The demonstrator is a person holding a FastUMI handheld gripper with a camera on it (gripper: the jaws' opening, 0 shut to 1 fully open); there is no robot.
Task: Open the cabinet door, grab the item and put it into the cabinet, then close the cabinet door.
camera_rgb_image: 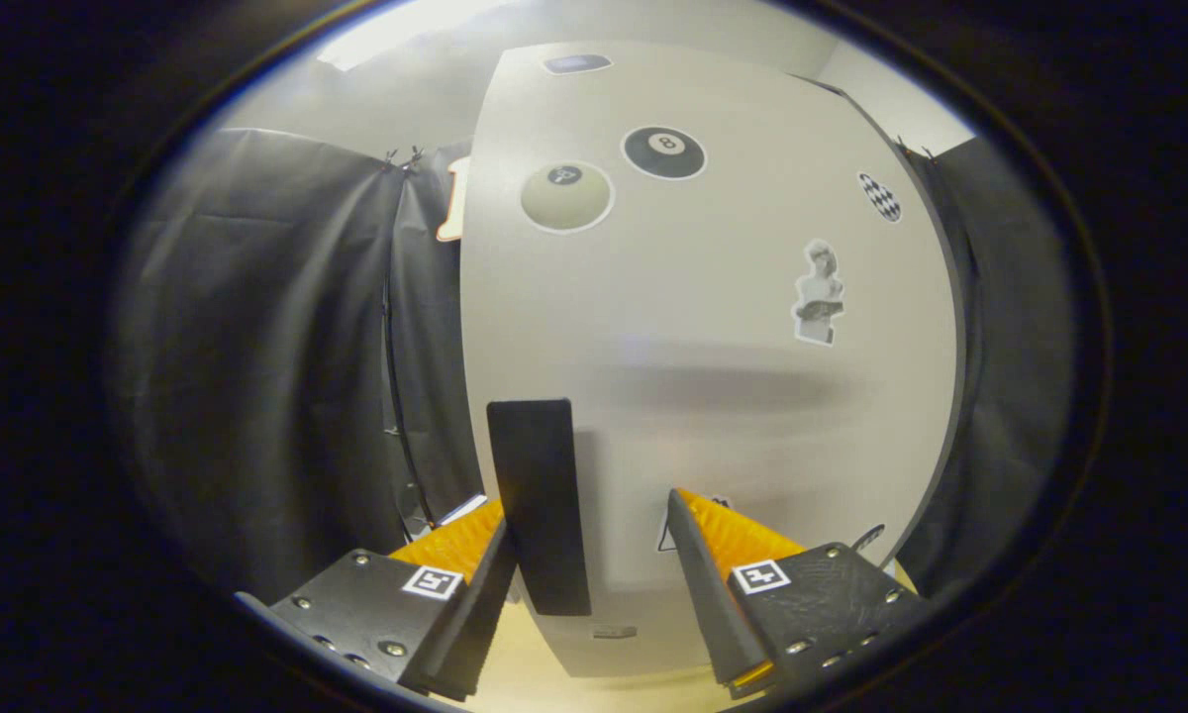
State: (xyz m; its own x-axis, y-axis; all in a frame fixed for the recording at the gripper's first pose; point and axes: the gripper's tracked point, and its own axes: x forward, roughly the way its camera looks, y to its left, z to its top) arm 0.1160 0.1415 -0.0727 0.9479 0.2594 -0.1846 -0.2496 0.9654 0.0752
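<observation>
One step is in hand, I judge: opening the door (713, 376). My gripper (594, 540) is spread wide, the handle (540, 505) between its fingers, nearer the left one, not pinched. Next I should close and pull. I cannot place the item.

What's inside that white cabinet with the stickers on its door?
Nothing inside is visible: the white cabinet door is shut and covers the interior. On it are stickers, such as a black eight-ball sticker, and a black upright handle. The gripper is open, with the handle between its fingers.
</observation>
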